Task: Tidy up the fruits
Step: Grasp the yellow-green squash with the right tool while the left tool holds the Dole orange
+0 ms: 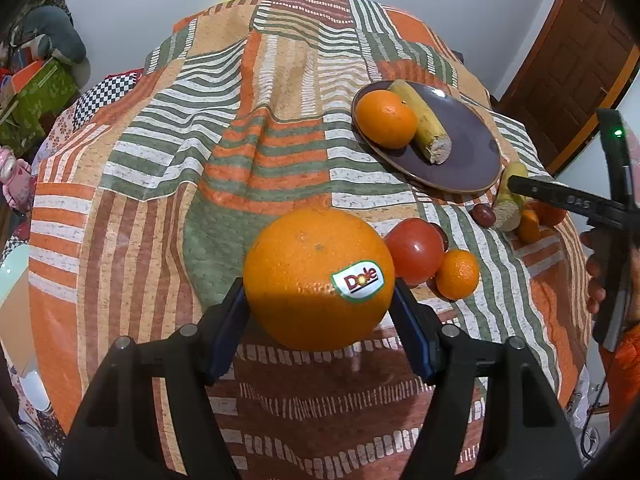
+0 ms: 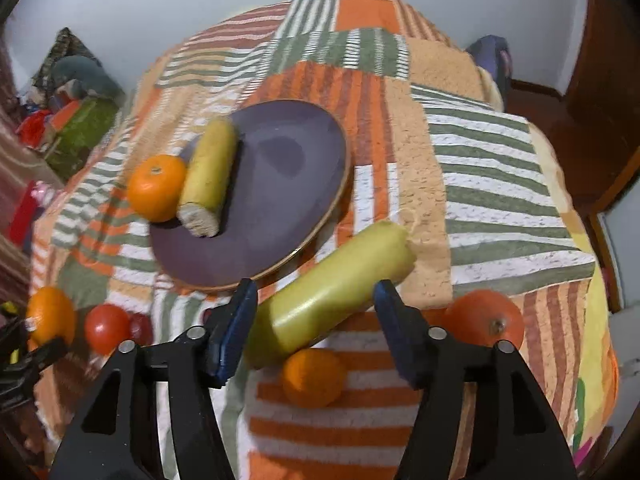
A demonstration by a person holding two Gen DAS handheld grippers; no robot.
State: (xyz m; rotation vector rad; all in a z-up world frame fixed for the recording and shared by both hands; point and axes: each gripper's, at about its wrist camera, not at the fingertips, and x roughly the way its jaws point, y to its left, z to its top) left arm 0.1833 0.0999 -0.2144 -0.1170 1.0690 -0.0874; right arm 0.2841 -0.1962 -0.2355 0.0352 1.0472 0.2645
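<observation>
- My left tool [image 1: 318,312] has its two blue pads pressed against the sides of a big orange [image 1: 319,278] with a sticker, so I judge it clamped and carried.
- Ahead of that tool and off to its right sits the purple plate [image 1: 472,148]. It already holds a small orange [image 1: 386,119] and a piece of banana [image 1: 424,124] lying touching each other.
- My right tool [image 2: 312,324] is partly open around a second banana piece [image 2: 332,284]. The left pad looks close against it, while the right pad shows a gap, so I cannot tell whether it is truly gripped.
- The plate's rim lies just beyond the far tip of that tool, up and to its left.
- Under and beside the right tool, loose on the cloth-covered table [image 2: 500,168], lie a mandarin [image 2: 314,378] and another orange [image 2: 486,320].
- Just right of the left tool's held orange sit a tomato [image 1: 414,250] and a small mandarin [image 1: 457,274], with a dark small fruit [image 1: 482,215] farther on.
- My reading: two pieces are placed, two are in hand or nearly so, and at least five wait on the cloth. The job is under halfway.
</observation>
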